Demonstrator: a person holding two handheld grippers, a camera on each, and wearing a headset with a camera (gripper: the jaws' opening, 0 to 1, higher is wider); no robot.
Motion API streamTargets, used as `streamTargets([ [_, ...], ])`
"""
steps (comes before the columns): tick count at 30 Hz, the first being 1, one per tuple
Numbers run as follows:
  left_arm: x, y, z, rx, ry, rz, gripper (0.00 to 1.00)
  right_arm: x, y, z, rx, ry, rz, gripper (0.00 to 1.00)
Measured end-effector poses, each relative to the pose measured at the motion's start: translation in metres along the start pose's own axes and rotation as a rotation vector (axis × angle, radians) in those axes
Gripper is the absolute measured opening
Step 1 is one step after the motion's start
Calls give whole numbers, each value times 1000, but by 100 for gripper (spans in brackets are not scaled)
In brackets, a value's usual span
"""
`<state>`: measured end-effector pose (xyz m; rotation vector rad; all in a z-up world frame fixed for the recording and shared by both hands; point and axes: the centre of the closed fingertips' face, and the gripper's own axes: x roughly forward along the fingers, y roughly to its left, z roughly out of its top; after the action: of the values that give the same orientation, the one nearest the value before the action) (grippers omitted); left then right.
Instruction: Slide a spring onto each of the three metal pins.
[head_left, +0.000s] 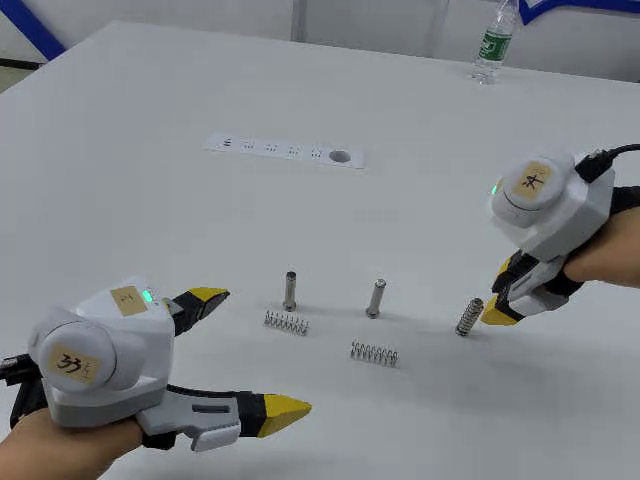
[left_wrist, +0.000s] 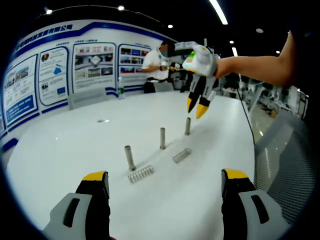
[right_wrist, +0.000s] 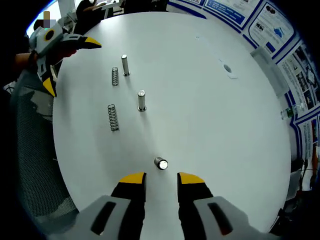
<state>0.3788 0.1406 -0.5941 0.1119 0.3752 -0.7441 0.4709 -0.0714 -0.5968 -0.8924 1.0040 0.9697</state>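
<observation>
While the head view looks down on the white table (head_left: 120, 150), the left gripper (head_left: 245, 352) sits at the near left with its jaws spread wide and nothing between them. The right gripper (head_left: 497, 315) tilts down at the right, yellow tips just beside the third pin (head_left: 473, 304); from this angle I cannot tell how far those jaws are parted. The third pin carries the fitted spring (head_left: 467, 322) and leans a little. The first pin (head_left: 290, 290) and middle pin (head_left: 375, 298) stand bare, with the first loose spring (head_left: 287, 322) lying just in front of the first pin and the second loose spring (head_left: 374, 353) near the middle pin. A power strip (head_left: 285, 150) lies farther back and a bottle (head_left: 495, 40) stands near the far edge, both well apart from the pins. The left gripper view adds the room beyond: wall posters (left_wrist: 55, 70), a person (left_wrist: 155, 67) past the table's far edge, and the right gripper hanging over the farthest of the three pins in their row. The right gripper view looks down its own jaws, which stand a narrow gap apart on nothing, with the third pin's shiny top just ahead of them. Broad bare table stretches to the right, while the table edge runs close on the left, beside the loose springs.
</observation>
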Motion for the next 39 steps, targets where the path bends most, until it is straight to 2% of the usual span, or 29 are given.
streamTargets([
  [6, 0, 0, 3, 4, -6, -1, 95, -14, 7, -6, 19, -27, -19, 26],
  [10, 1, -2, 4, 9, -6, -4, 95, -20, 20, -3, 41, -64, -8, 25],
  [15, 2, -4, 5, 15, -7, -11, 95, -19, 39, 2, 28, -82, 6, 25],
  [19, 1, -5, 6, 18, -7, -12, 95, -17, 50, 13, 11, -103, 25, 24],
  [29, -2, -6, 9, 22, -12, -9, 95, 7, 70, 39, -61, -117, 75, 22],
  [34, -1, -7, 9, 25, -9, -10, 95, 20, 76, 47, -94, -125, 95, 20],
  [36, -1, -7, 8, 22, -8, -11, 95, 27, 80, 52, -101, -137, 118, 20],
  [39, 0, -7, 7, 22, -5, -11, 95, 38, 82, 54, -126, -130, 127, 20],
])
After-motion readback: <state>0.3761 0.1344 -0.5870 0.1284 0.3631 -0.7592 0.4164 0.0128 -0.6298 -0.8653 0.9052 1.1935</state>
